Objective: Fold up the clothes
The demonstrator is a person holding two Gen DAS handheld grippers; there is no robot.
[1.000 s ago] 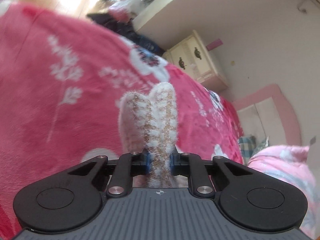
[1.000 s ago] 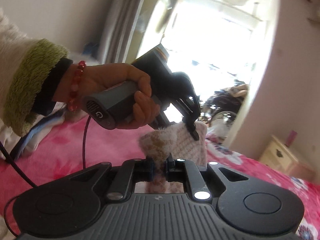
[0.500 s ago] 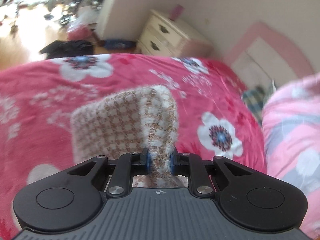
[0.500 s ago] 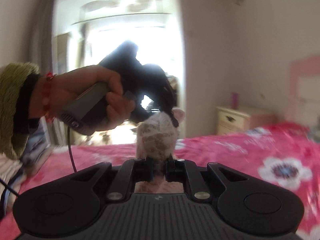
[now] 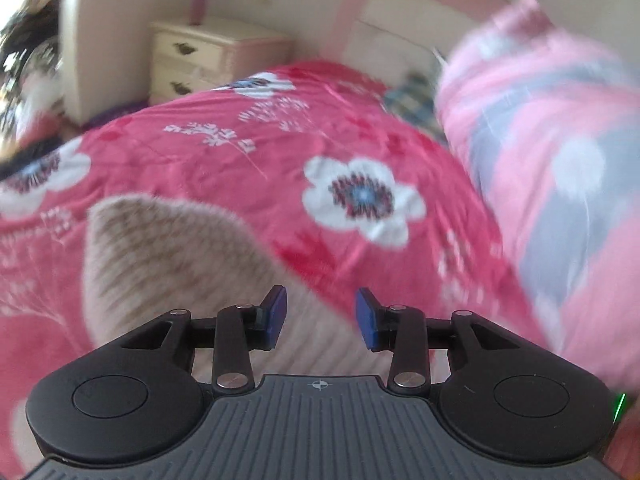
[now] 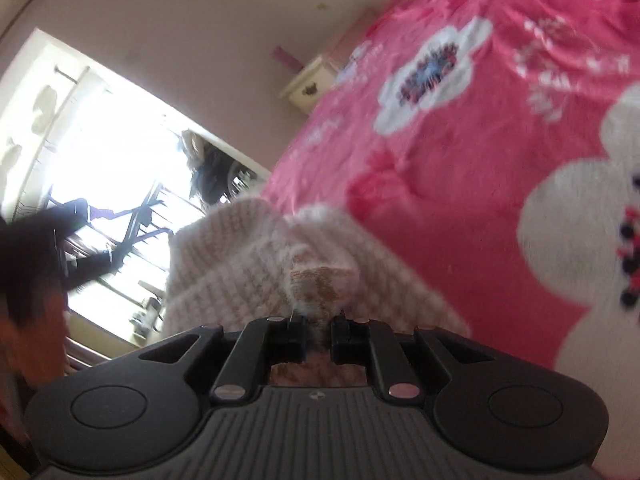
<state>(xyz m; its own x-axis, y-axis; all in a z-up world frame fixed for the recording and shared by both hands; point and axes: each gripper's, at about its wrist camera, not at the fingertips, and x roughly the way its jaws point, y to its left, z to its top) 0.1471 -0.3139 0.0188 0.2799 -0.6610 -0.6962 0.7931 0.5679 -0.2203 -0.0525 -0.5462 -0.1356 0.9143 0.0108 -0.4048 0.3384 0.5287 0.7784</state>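
A fuzzy cream and brown houndstooth garment (image 5: 172, 252) lies on the pink floral bedspread (image 5: 280, 152), below and left of my left gripper (image 5: 320, 314). That gripper stands open, its blue pads apart with nothing between them. In the right wrist view the same garment (image 6: 240, 264) bunches up in front of my right gripper (image 6: 318, 334), which is shut on a fold of it. The left edge of that view holds a blurred dark shape and a bit of a hand (image 6: 32, 320).
A cream nightstand (image 5: 208, 60) stands beside the bed against the wall. A pink and grey quilt (image 5: 552, 168) is piled at the right. A plaid cloth (image 5: 412, 100) lies near the headboard. A bright balcony doorway (image 6: 100, 152) shows in the right wrist view.
My left gripper has opened and let go of the garment, which now lies on the bedspread. Both views have swung; the right gripper still holds its fold, lower toward the bed.
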